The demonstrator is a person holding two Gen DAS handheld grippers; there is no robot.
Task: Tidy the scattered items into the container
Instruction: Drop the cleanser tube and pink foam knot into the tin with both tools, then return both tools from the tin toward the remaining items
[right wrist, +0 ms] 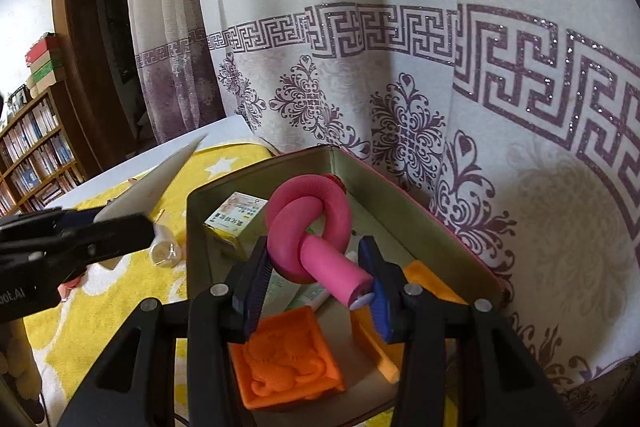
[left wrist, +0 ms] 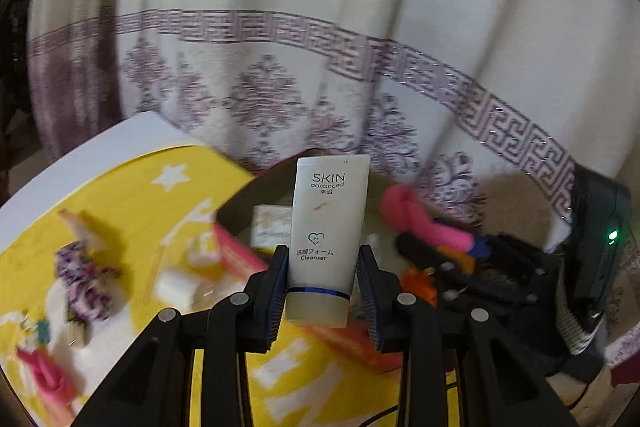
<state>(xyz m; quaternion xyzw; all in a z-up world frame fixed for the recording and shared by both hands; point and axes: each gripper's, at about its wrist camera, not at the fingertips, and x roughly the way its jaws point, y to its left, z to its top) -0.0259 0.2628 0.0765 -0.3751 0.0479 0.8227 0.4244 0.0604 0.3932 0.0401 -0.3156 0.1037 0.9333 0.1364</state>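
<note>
One pale curtain (right wrist: 360, 67) with a purple key band fills the upper two thirds of both views. One bookshelf (right wrist: 36, 147) sits at the left edge of the right wrist view, beside a brown doorway. Below the curtain lies one yellow cloth (left wrist: 132, 195) with white stars, over a white table (right wrist: 160, 155).

One open box (right wrist: 420, 223) takes up the lower centre of the right wrist view. Inside it I count two orange moulded pieces, one (right wrist: 284, 359) at the bottom centre and one (right wrist: 400, 311) to its right, plus one small carton (right wrist: 232, 215) at the box's upper left and pale tubes under the roller, too hidden to count.

The left gripper (left wrist: 323, 279), low centre in its own view, is clamped on one white cleanser tube (left wrist: 328, 227), standing upright with its cap down, over the near edge of the box. The same gripper shows at the left of the right wrist view.

The right gripper (right wrist: 316, 283) holds one pink foam roller (right wrist: 312, 227), knotted into a loop, above the box interior; the stub end touches the right finger, and the left finger stands just beside the loop.

On the cloth at lower left of the left wrist view lie one purple patterned scrunchie (left wrist: 86, 283), one pink item (left wrist: 44, 371) and a few blurred white bits.
</note>
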